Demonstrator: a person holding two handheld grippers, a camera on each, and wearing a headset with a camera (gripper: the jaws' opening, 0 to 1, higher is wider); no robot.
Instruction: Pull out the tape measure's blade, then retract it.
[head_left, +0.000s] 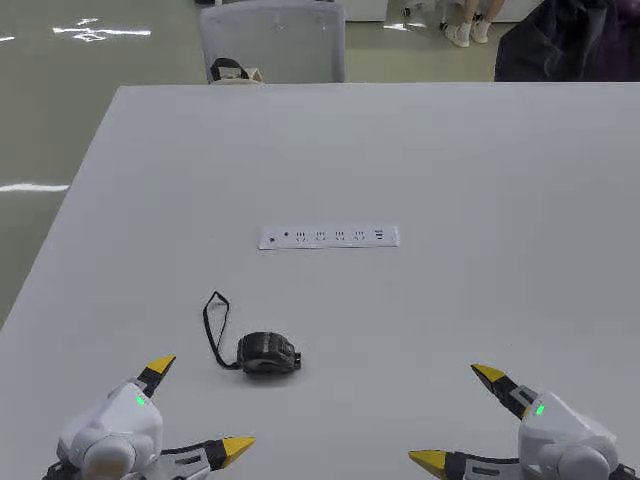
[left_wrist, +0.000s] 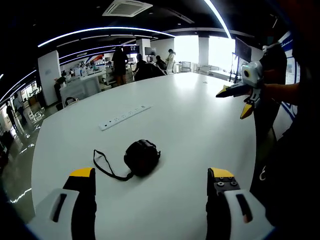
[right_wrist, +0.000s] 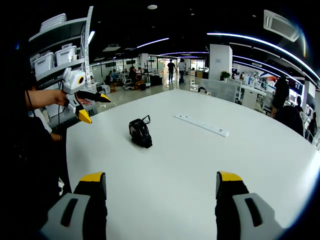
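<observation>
Left gripper (head_left: 199, 406): jaws spread wide, empty; right gripper (head_left: 458, 416): same, wide and empty. Tape measure (head_left: 267, 353) on white table (head_left: 500, 200) just ahead of left gripper, untouched, no blade drawn out, strap (head_left: 213, 325) trailing to its left. Power strip (head_left: 329, 237) beyond. Step, as judged: approach before first grasp. Next move likely needs one gripper steadying case, other pinching blade tip

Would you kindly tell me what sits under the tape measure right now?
The tape measure rests directly on the white table, its strap lying loose beside it. The spot beneath its case is covered, so anything there cannot be seen.
</observation>
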